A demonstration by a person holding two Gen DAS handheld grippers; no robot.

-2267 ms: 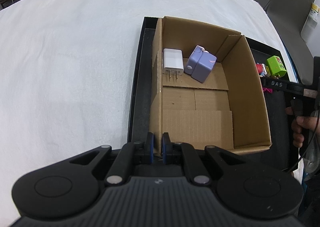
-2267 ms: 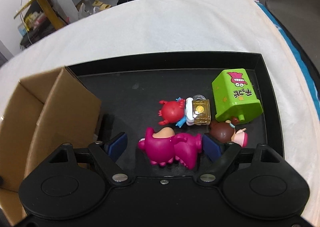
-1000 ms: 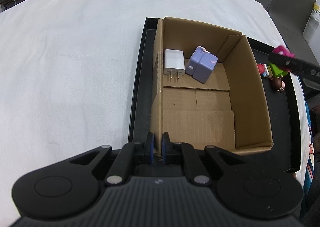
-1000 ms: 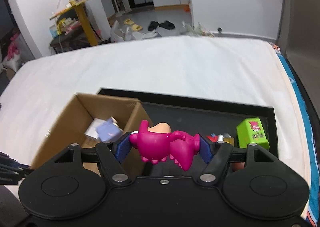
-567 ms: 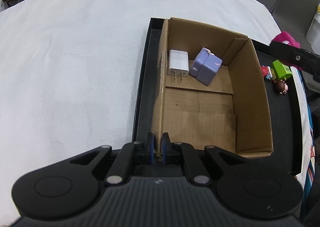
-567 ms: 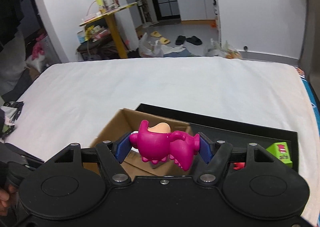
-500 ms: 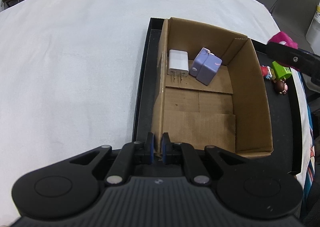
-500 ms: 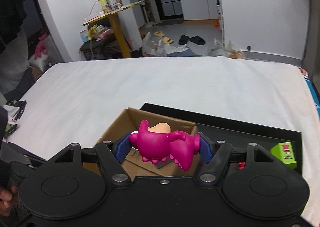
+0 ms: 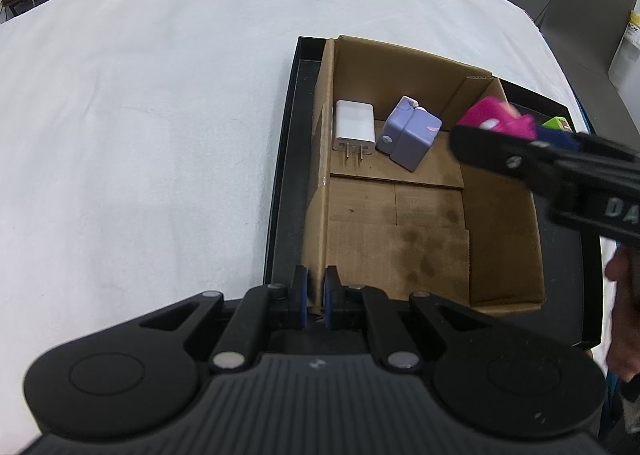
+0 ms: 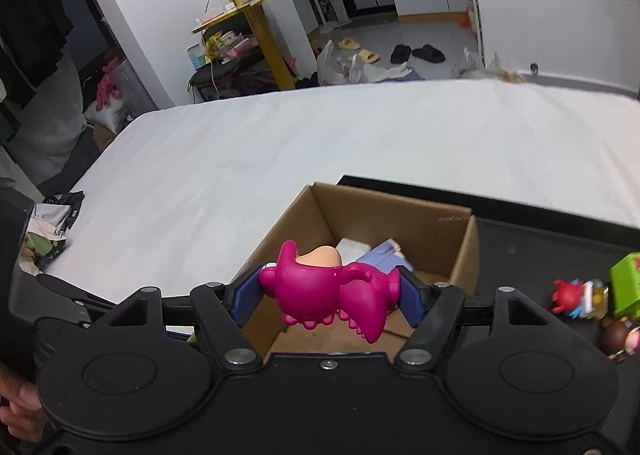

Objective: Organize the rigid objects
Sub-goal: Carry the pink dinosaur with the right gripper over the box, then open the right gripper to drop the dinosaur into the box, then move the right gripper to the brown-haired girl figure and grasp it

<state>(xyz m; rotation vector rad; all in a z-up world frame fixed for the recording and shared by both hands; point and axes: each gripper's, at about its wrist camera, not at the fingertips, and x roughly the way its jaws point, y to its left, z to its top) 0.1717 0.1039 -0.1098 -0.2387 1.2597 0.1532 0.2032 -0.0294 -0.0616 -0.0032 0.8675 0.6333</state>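
Left claw [image 9: 316, 297] clenched almost fully, blue pads pinching the near left wall of the cardboard box [image 9: 320, 191], at its corner. Box standing open in the left part of a black tray [image 9: 286, 183], tray lying on a white-sheeted bed [image 9: 140, 115]. Inside the box, against the far wall: white plug charger [image 9: 354, 127] with prongs pointing toward the camera, just beside a lilac block-shaped adapter [image 9: 412, 139], the two nearly touching. Rest of the box floor bare cardboard.

Right claw [image 10: 328, 295] half spread, grasping a magenta dinosaur figure [image 10: 332, 291] with a beige head, pads [image 10: 244, 297] pressed on its flanks, toothed edge hanging downward. Seen from the left wrist, reaching in from the right over the box's right wall, figure [image 9: 494, 121] held aloft above the far right corner, clear of the floor and of the chargers. A hand [image 9: 624, 315] visible at the right edge behind that claw.

Right part of the tray: green cube toy [image 10: 626, 289], small red figure [image 10: 566, 295] against a yellow-and-clear piece, brown-haired figurine [image 10: 618, 337], all close together.
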